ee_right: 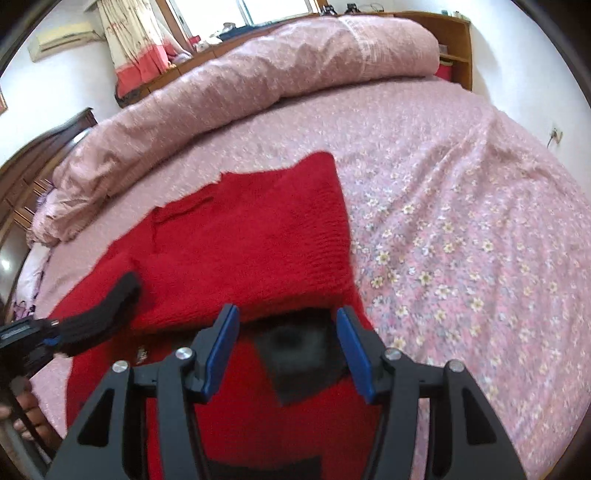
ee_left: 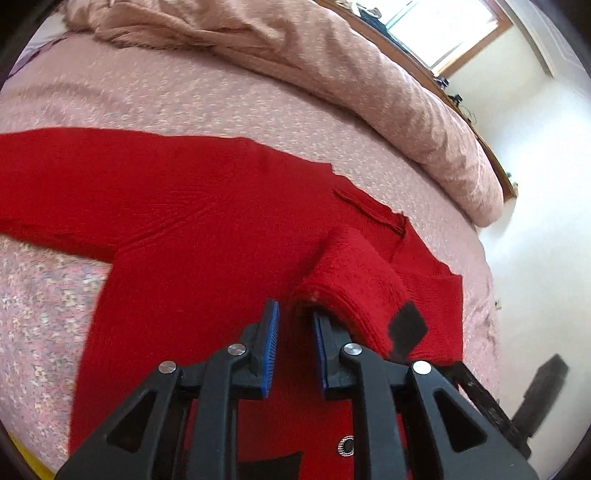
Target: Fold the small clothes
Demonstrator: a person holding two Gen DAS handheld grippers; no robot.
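My fingers over a red sweater spread on the bed.

My left gripper (ee_left: pixel 293 325) has its blue-padded fingers (ee_left: pixel 270 332) a narrow gap apart, nothing between them, a folded sleeve (ee_left: pixel 354 273) bunched just beside the right one. My right gripper (ee_right: pixel 286 347) holds its fingers (ee_right: pixel 223 343) wide apart over a black patch (ee_right: pixel 299 354) on the red sweater (ee_right: pixel 251 243), gripping nothing. The patch is blurred, and I cannot tell what it is. The sweater's near hem is hidden under both grippers; its long left sleeve (ee_left: pixel 55 184) is cut off at the frame edge. A small silver mark (ee_left: pixel 345 445) on the knit is too small to read. The sweater lies flat on the pink floral bed sheet (ee_right: pixel 461 240); a rolled pink duvet (ee_right: pixel 258 70) lies along the far side, with a wooden headboard shelf (ee_right: pixel 456 40), a curtain (ee_right: pixel 133 40) and a bright window (ee_left: pixel 443 26) beyond.
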